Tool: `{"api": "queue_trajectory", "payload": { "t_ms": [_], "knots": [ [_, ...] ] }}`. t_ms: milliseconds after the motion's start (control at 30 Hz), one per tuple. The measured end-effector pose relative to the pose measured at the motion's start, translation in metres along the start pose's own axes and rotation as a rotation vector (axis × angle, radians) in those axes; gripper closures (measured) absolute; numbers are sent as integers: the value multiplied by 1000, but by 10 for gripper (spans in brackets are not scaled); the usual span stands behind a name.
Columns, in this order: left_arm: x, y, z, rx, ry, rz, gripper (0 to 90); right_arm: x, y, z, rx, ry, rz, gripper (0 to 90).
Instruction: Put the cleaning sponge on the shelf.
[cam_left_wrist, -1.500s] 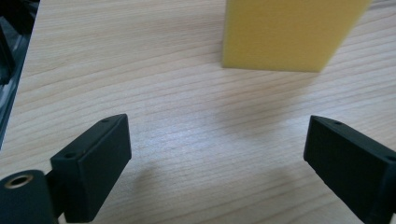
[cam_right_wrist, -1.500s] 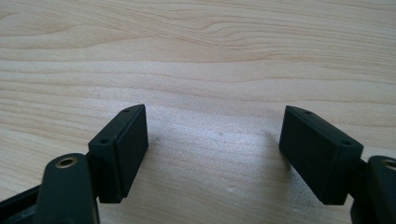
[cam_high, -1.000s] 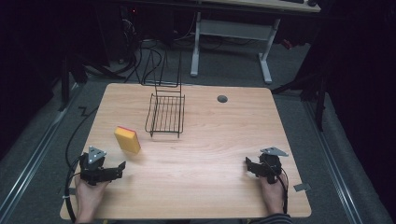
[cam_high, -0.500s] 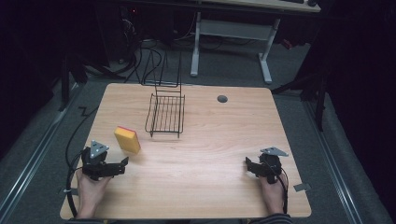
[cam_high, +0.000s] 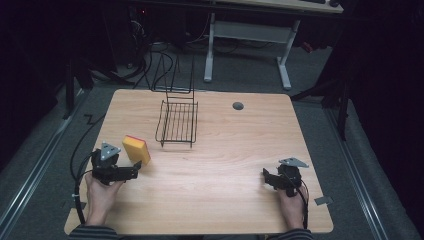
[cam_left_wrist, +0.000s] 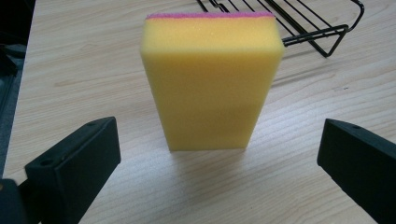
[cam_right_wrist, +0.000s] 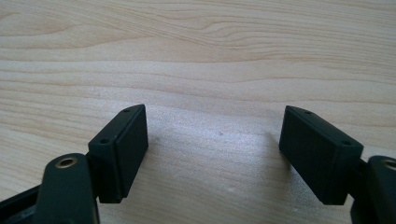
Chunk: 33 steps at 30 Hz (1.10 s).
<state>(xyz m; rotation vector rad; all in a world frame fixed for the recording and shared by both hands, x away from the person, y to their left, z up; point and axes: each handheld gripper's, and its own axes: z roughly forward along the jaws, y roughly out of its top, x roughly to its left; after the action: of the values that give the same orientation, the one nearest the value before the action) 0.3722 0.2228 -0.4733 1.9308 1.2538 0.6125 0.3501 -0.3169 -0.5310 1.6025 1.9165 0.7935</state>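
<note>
Hands hold both tools at the near edge of the pale wooden counter (cam_high: 225, 165). Left hand-held gripper (cam_left_wrist: 219, 154) gapes wide before the upright yellow rectangular sponge (cam_left_wrist: 212, 79); right hand-held gripper (cam_right_wrist: 212, 154) gapes wide over bare wood. Farther back sits a black wire rack (cam_high: 177, 122).

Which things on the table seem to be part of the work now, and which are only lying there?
Probably part of the work:
- yellow sponge, standing in front of the open left hand-held gripper
- black wire rack, next to the sponge

Only lying about:
- grey round cap in the table
- right hand-held gripper, open over bare wood
</note>
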Motion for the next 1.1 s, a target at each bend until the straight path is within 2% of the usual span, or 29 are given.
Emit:
{"api": "queue_trajectory", "payload": {
  "t_ms": [267,567,1100],
  "knots": [
    [3,5,8,0,-5,-22,0,0,0,0,0,0,0,241],
    [3,10,14,5,7,-14,1,0,0,0,0,0,0,241],
    [4,15,32,32,8,-33,0,0,0,0,0,0,0,241]
  ]
}}
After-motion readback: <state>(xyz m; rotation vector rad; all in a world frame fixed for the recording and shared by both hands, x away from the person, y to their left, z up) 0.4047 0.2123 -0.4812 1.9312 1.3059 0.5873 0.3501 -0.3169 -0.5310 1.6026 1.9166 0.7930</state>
